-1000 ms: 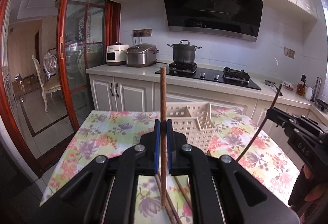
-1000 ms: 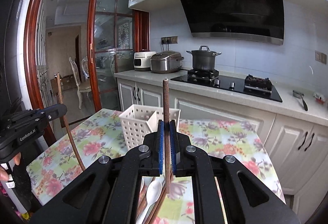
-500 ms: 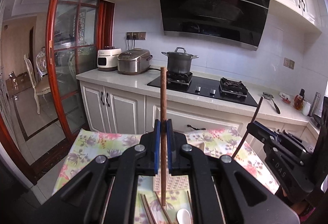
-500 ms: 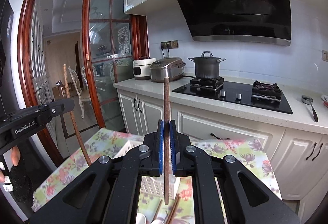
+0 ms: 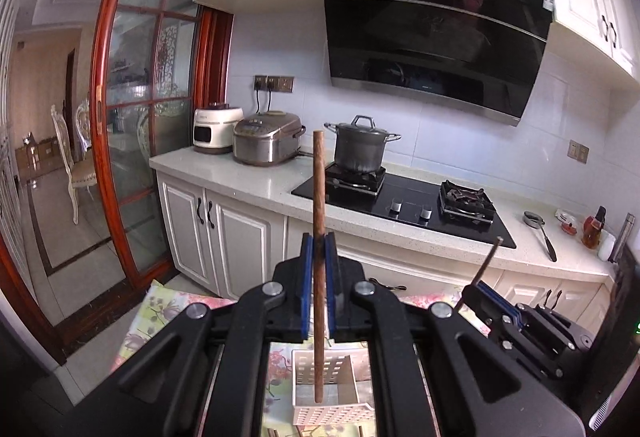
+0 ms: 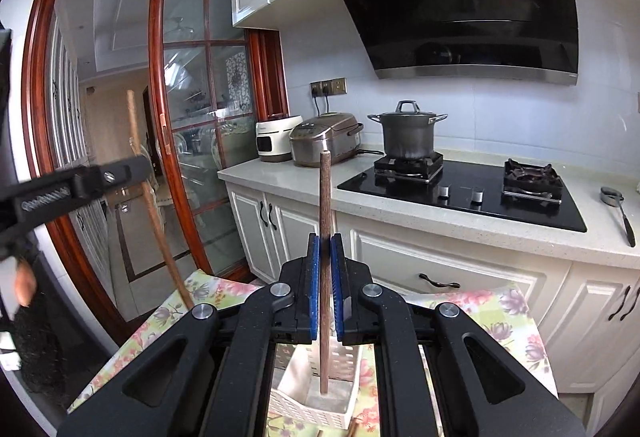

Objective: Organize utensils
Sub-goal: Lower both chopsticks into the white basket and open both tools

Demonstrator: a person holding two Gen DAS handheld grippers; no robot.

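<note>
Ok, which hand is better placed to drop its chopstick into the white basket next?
Right, narrowly. The right gripper holds its chopstick upright over the basket centre; the stick in the left gripper looks nearer the rim.

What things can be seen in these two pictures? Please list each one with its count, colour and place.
chopstick: 2, brown, one upright in each tool
basket: 1, white, perforated, on the table under the chopstick tips
tablecloth: 1, floral, on the table
pot: 1, grey, lidded, on the left burner
hob: 1, black, set in the counter
range hood: 1, black, above the hob
rice cooker: 1, silver, on the counter
white cooker: 1, white, left of the rice cooker
ladle: 1, metal, on the counter at the right
sliding door: 1, red-brown frame, left
left tool: 1, black with blue pads, shut on a chopstick
right tool: 1, black with blue pads, shut on a chopstick
</note>
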